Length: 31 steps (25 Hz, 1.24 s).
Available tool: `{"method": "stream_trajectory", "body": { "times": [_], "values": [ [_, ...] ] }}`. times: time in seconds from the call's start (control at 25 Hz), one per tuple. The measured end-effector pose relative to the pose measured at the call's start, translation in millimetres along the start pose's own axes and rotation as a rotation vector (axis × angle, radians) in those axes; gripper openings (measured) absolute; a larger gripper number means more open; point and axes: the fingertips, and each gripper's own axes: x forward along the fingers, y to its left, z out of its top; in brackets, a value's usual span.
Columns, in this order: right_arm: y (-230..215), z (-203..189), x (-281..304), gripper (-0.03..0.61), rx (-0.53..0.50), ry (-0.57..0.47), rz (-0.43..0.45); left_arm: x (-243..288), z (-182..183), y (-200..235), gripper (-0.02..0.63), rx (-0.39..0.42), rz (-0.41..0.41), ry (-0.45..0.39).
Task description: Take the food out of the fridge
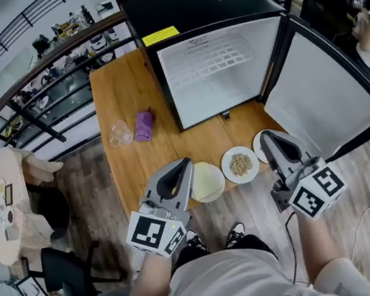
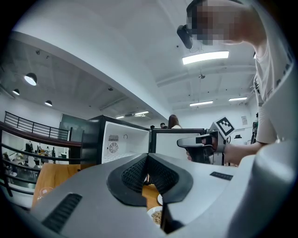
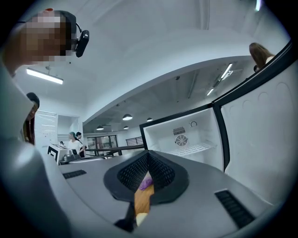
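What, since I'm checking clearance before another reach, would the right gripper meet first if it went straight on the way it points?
Probably the open fridge. The right gripper points level toward its white inside, and nothing shows in between. Depth is unclear, so it may meet the frame rather than the back wall.

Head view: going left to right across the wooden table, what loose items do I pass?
Clear glass cup → purple cup-shaped object → pale round flat plate → white plate of brown grains → partly hidden white plate.
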Motion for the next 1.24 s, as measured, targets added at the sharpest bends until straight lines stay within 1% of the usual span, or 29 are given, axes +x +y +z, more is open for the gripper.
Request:
{"method": "stream_trajectory", "body": {
  "times": [0.16, 0.48, 0.84, 1.24],
  "values": [
    [-0.7, 0.2, -0.8, 0.020, -0.001, -0.003, -0.006, -1.5, 1.7, -0.7, 0.008, 0.003, 0.001, -0.005],
    [-0.7, -2.4, -1.4, 0.018, -0.065, -0.009, -0.035, -4.0, 2.3, -1.8, 0.008, 0.005, 0.002, -0.007],
    [1.1, -7.7, 2.2, 0.018, -0.089, 0.009, -0.029, -3.9, 0.9, 0.4, 0.008, 0.008, 0.003, -0.006],
    [-0.3, -10.0, 1.2, 0.018, -0.090, 0.022, -0.035, -3.1, 2.0, -0.8, 0.008, 0.005, 0.002, -0.003]
  ]
}}
